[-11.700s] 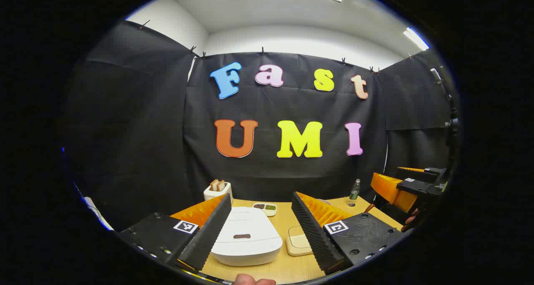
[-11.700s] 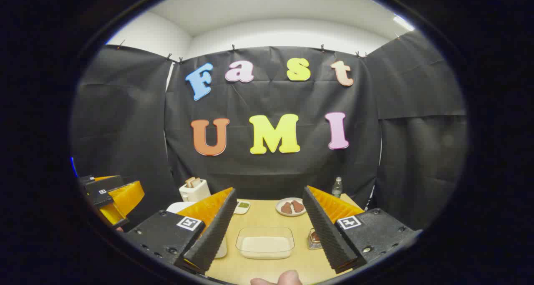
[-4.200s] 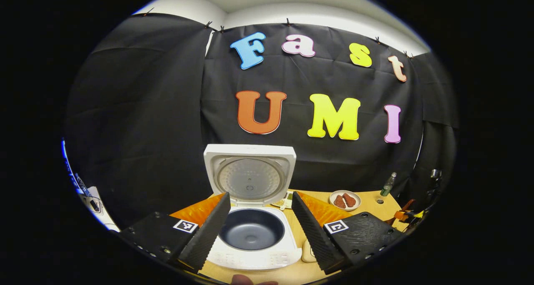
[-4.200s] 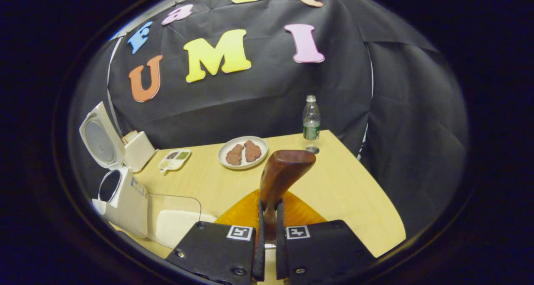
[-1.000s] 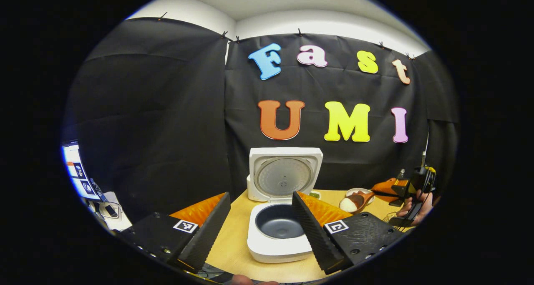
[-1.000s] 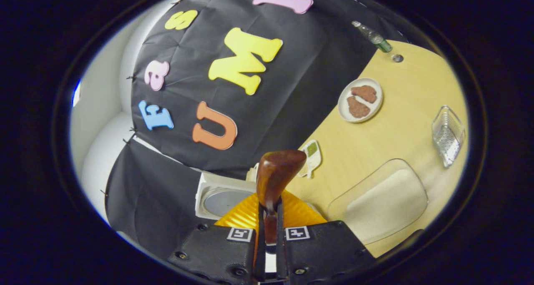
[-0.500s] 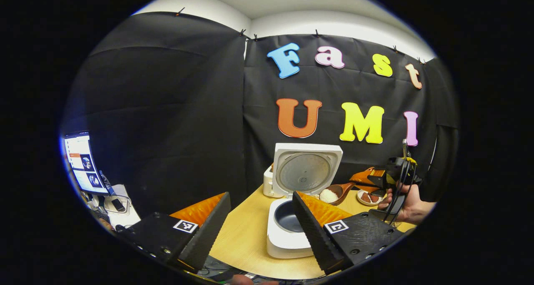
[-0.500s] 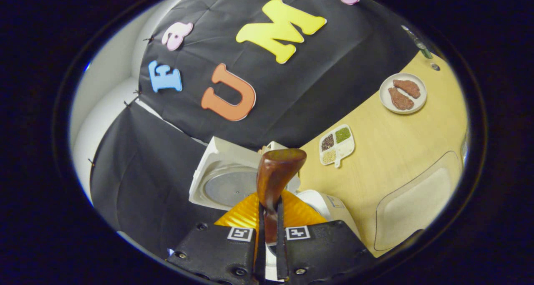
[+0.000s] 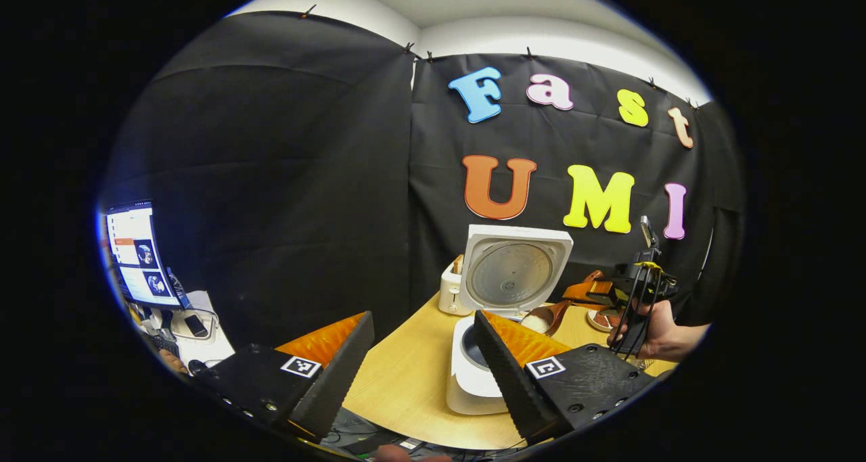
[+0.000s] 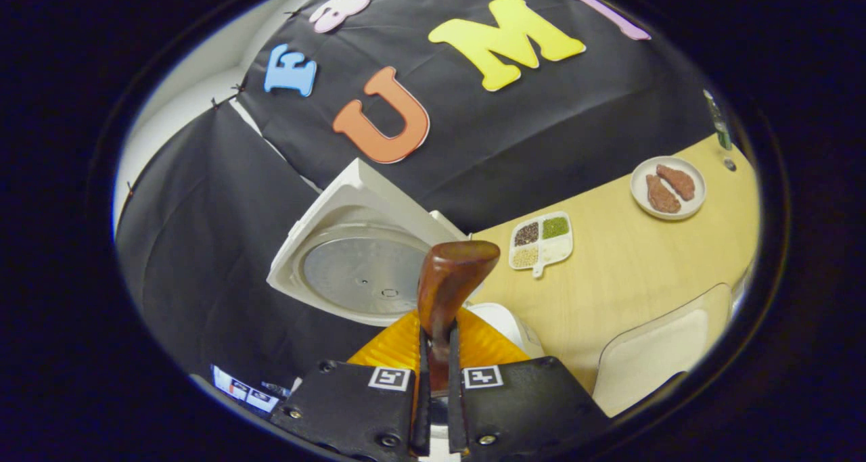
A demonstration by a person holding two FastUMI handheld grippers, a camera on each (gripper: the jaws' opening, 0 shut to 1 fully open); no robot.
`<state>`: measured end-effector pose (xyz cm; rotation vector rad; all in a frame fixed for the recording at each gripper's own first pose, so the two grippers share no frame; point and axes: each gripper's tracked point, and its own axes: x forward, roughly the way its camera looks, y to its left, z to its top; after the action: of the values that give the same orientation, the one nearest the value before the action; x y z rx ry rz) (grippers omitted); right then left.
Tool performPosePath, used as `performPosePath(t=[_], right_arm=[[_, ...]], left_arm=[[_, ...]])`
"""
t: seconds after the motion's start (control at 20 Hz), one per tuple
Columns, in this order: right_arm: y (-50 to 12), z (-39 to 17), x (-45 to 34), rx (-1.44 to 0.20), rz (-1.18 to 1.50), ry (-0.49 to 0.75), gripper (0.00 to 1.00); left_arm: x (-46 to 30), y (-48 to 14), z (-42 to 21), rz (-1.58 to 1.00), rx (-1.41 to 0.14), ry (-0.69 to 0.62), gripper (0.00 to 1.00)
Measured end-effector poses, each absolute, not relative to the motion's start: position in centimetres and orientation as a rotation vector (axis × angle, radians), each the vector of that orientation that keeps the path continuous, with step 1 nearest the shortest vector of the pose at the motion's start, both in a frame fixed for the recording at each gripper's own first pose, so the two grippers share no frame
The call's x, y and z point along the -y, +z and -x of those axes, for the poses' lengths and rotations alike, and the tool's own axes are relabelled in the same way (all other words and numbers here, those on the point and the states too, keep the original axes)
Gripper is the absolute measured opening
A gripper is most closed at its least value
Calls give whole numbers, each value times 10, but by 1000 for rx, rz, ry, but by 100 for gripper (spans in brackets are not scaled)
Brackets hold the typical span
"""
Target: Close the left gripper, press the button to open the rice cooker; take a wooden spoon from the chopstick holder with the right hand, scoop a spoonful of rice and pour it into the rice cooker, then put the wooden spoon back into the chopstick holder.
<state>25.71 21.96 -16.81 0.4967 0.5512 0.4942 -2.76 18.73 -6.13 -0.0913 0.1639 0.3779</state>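
Observation:
The white rice cooker (image 9: 465, 385) stands on the table with its lid (image 9: 517, 272) up. In the left gripper view my left gripper (image 9: 421, 374) is open, holds nothing, and sits in front of the cooker and to its left. A hand (image 9: 659, 337) holds my right gripper (image 9: 605, 291) to the right of the cooker. The wooden spoon (image 9: 543, 318) carries white rice at the pot's right rim. In the right gripper view my right gripper (image 10: 436, 354) is shut on the wooden spoon (image 10: 450, 279), whose bowl points at the raised lid (image 10: 358, 262).
A white toaster (image 9: 449, 290) stands behind the cooker. A monitor (image 9: 139, 256) glows at far left, off the table. On the table lie a divided seasoning dish (image 10: 541, 242), a plate of meat (image 10: 668, 186), a bottle (image 10: 717, 127) and the clear rice container (image 10: 659, 360).
My right gripper has carried the rice-laden spoon left, up to the open cooker's rim. The left gripper has swung leftward, so the cooker sits further right in its view.

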Motion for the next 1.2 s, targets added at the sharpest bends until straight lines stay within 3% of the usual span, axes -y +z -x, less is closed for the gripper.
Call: performPosePath(t=[0.65,1.2], right_arm=[[-159,-252,-241,-440,-122,511,16],[-131,-228,-276,-220,343,581,15]], left_arm=[[-185,-65,26,112,-175,363,95],[-185,-65,27,111,-161,343,95]])
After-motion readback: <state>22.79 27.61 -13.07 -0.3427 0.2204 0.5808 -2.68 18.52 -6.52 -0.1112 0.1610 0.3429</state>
